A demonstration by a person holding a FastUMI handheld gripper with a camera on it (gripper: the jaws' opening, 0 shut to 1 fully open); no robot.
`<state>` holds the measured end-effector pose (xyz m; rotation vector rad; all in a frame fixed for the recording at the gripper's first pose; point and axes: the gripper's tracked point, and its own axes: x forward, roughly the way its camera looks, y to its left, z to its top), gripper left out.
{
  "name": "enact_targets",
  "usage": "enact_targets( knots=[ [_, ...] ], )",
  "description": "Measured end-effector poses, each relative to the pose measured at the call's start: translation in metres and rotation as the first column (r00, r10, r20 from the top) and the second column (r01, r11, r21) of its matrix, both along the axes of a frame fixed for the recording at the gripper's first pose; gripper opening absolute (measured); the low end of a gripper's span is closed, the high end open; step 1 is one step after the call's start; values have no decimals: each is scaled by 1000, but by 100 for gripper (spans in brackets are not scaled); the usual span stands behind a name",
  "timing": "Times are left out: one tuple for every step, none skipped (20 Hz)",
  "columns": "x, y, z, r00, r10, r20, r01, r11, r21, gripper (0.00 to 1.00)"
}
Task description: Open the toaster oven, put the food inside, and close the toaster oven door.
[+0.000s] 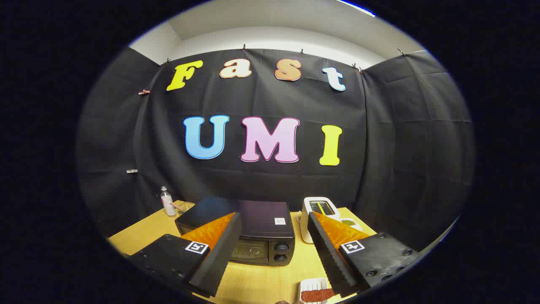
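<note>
A: Nearest first. The gripper point(270, 249) has its fingers spread wide, nothing between them, nothing touched. It hangs above the wooden table point(261, 280), well up and looking slightly down.

B: And the food?

A: Close in, below the right finger. A reddish-brown slab, the food point(317, 294), lies in a small white tray point(307, 287) on the table. Part of it is hidden under the finger. Its long axis runs crosswise to the fingers, side to side.

B: So that's the nearer thing.

A: Yes, but by my reckoning the door comes first. The toaster oven point(253, 232) sits just ahead, beyond the fingertips and a little left of centre; the left finger overlaps its front left corner. Door shut, as far as I can tell. Its long axis runs left to right, the glass door faces the gripper, two knobs stacked at the right end of the front.

B: Handle?

A: Too dark to make out. I'd judge the gripper must drop and go forward-left.

B: Further back?

A: A white appliance point(319, 211) right of the oven, a small dish of something green point(348, 222) beside it. A clear bottle point(167, 202) at the far left corner.
</note>
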<state>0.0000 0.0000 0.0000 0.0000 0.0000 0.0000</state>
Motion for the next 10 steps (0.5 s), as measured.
enact_targets(
  knots=[
    [0, -1, -1, 1000, -2, -2, 2, 1000, 0, 97],
    [1, -1, -2, 1000, -3, -7, 3, 1000, 4, 97],
    [1, -1, -4, 1000, -3, -12, 3, 1000, 8, 97],
    [2, 0, -6, 1000, 0, -16, 0, 1000, 10, 97],
    [3, 0, -7, 1000, 3, -20, -3, 1000, 7, 97],
    [4, 2, -7, 1000, 7, -22, -7, 1000, 4, 97],
    [4, 2, -8, 1000, 10, -26, -10, 1000, 4, 97],
    [5, 3, -10, 999, 16, -30, -16, 1000, 7, 97],
    [6, 4, -10, 999, 20, -33, -19, 1000, 9, 97],
    [7, 5, -11, 999, 22, -35, -21, 1000, 9, 97]
  ],
)
